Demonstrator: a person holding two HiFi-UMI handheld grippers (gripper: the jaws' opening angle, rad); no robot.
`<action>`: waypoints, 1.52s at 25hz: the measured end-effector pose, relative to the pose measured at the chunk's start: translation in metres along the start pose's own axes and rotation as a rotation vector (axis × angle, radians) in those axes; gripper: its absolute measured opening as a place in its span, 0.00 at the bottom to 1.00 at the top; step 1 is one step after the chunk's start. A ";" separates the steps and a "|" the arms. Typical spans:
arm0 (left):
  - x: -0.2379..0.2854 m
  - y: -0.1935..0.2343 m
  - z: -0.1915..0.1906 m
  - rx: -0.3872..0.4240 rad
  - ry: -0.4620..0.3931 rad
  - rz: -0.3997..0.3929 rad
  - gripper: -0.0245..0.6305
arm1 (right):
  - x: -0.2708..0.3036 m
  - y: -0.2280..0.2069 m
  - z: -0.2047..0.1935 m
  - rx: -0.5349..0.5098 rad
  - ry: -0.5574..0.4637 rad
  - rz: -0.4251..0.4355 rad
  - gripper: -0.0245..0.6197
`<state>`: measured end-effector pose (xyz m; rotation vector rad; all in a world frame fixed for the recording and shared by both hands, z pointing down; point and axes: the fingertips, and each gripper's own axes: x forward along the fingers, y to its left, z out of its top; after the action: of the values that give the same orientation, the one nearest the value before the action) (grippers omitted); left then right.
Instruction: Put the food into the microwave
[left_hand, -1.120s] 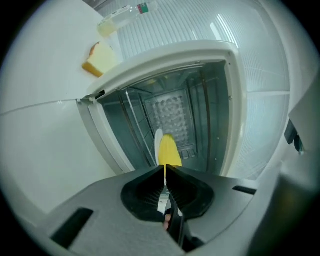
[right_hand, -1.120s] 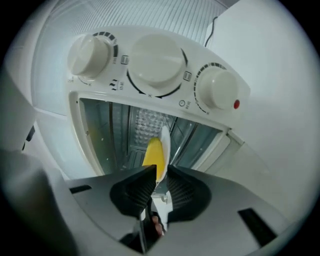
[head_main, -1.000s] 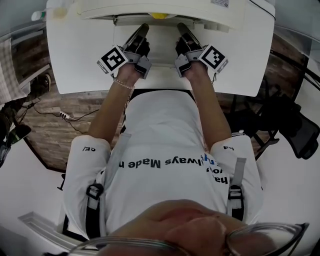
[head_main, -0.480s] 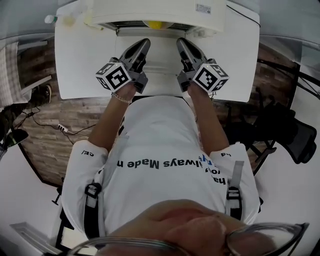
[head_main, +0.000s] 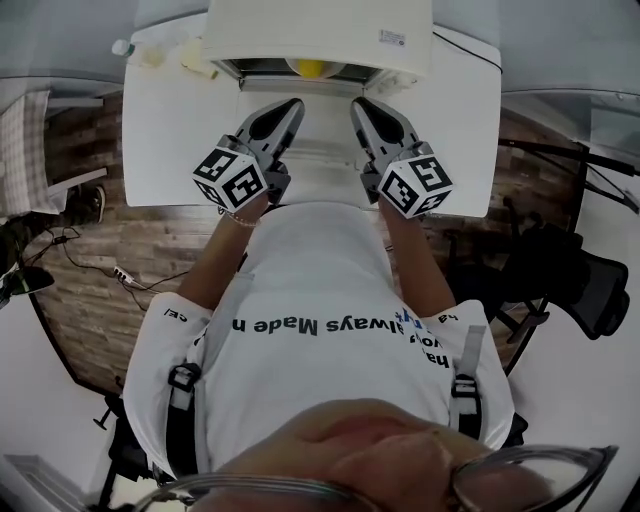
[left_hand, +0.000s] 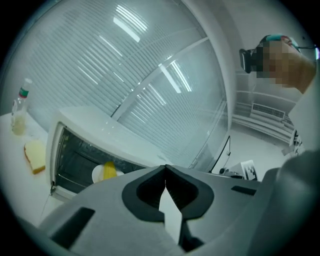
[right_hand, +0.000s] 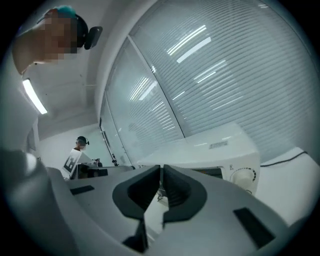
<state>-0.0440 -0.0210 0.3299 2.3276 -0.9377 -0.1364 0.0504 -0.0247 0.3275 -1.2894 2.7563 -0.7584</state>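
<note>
1. Here's the microwave with its front open, and the yellow food is sitting inside it on a white plate. By my reading the loading is done.
2. The left tongs hover in front of the microwave, jaws pressed tip to tip with nothing between them.
3. The right tongs hover beside them in front of the microwave. Their jaws are together too, bar a hairline slit, and they are empty.
4. The sensible next step is probably closing up. I can't make out the door clearly, so find it first, then push with the flat of closed jaws.
5. Come in straight at the microwave so nothing nudges the plate.
6. A bread slice and a bottle rest on the bench, left of the microwave. Keep the left elbow tucked.
</note>
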 end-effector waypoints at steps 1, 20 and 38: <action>-0.002 -0.006 0.004 0.024 0.000 -0.004 0.05 | -0.003 0.005 0.005 -0.027 0.000 0.001 0.08; -0.026 -0.096 0.073 0.274 -0.066 -0.053 0.05 | -0.051 0.076 0.082 -0.328 -0.056 -0.017 0.08; -0.042 -0.121 0.085 0.316 -0.110 -0.065 0.05 | -0.068 0.107 0.105 -0.388 -0.092 -0.014 0.07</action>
<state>-0.0297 0.0309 0.1852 2.6660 -0.9971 -0.1529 0.0390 0.0385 0.1761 -1.3540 2.9146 -0.1577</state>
